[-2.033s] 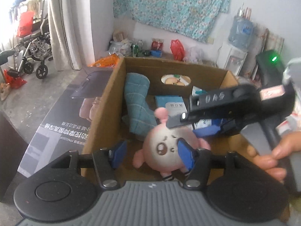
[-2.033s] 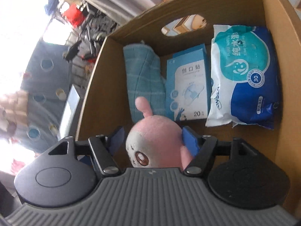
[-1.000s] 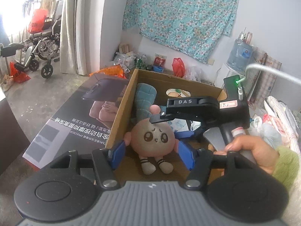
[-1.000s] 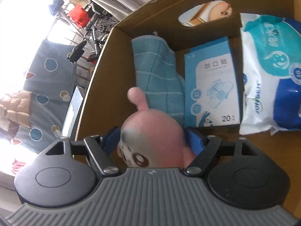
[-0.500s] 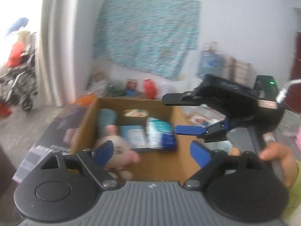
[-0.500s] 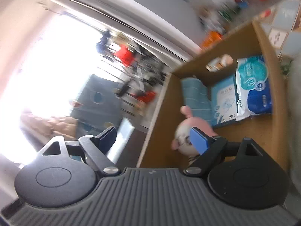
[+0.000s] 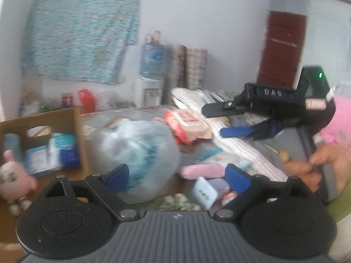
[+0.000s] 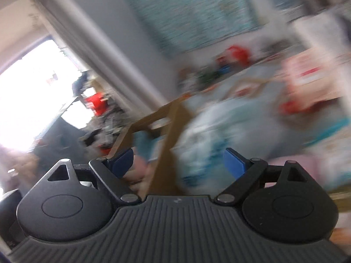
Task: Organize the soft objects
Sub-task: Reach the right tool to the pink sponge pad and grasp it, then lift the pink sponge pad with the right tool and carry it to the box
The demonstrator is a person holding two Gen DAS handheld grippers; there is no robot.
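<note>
Pink plush toy (image 7: pixel 13 180) cut by left edge; right-wrist view motion-blurred.

A bulging plastic bag (image 7: pixel 140 153) blocks the way just beside the cardboard box (image 7: pixel 76 129)'s right wall. To the bag's right, a pink pouch (image 7: pixel 201 171), small packs and striped cloth (image 7: pixel 237 144) crowd the surface.

White walls, floral blue cloth (image 7: pixel 81 32) hanging, brown door (image 7: pixel 282 48), bright window (image 8: pixel 33 100)
</note>
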